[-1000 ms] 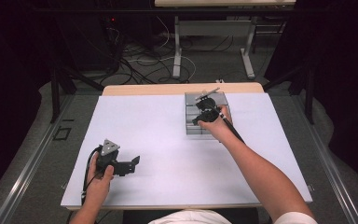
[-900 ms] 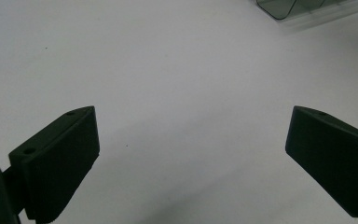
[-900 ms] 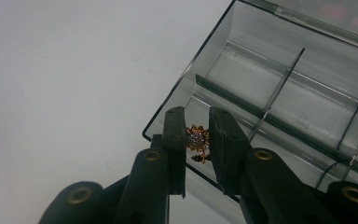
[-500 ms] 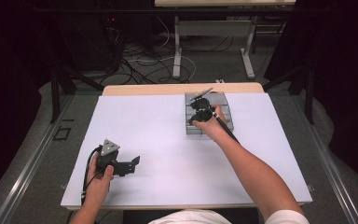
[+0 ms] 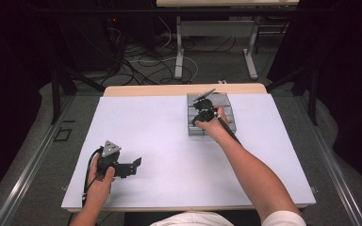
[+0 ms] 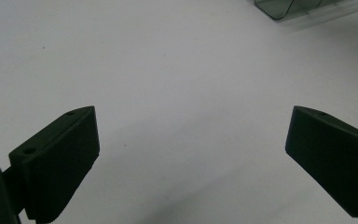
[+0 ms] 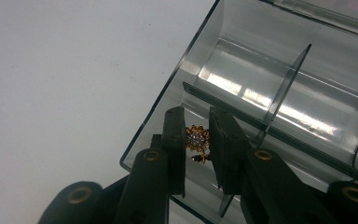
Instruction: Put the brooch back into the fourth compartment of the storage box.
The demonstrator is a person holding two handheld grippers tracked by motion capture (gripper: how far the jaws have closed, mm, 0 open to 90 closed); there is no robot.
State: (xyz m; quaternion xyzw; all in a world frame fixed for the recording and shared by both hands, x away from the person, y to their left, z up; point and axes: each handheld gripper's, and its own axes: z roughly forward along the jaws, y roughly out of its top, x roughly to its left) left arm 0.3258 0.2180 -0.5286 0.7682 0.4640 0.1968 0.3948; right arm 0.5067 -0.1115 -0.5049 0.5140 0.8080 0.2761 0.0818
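Nearest the person, the left gripper (image 5: 133, 166) rests low over the white table cover (image 5: 169, 155) at the front left, held in the left hand (image 5: 101, 181). Its jaws stand spread wide, with only bare cover between them. Farther out, past the middle of the table, the right gripper (image 7: 197, 140) reaches over the near corner of a clear grey compartment tray (image 5: 226, 101). Its jaws are pressed together on a small gold earring (image 7: 198, 138) with a sparkling flower-shaped face, pinched between the tips just above the tray's front compartment.
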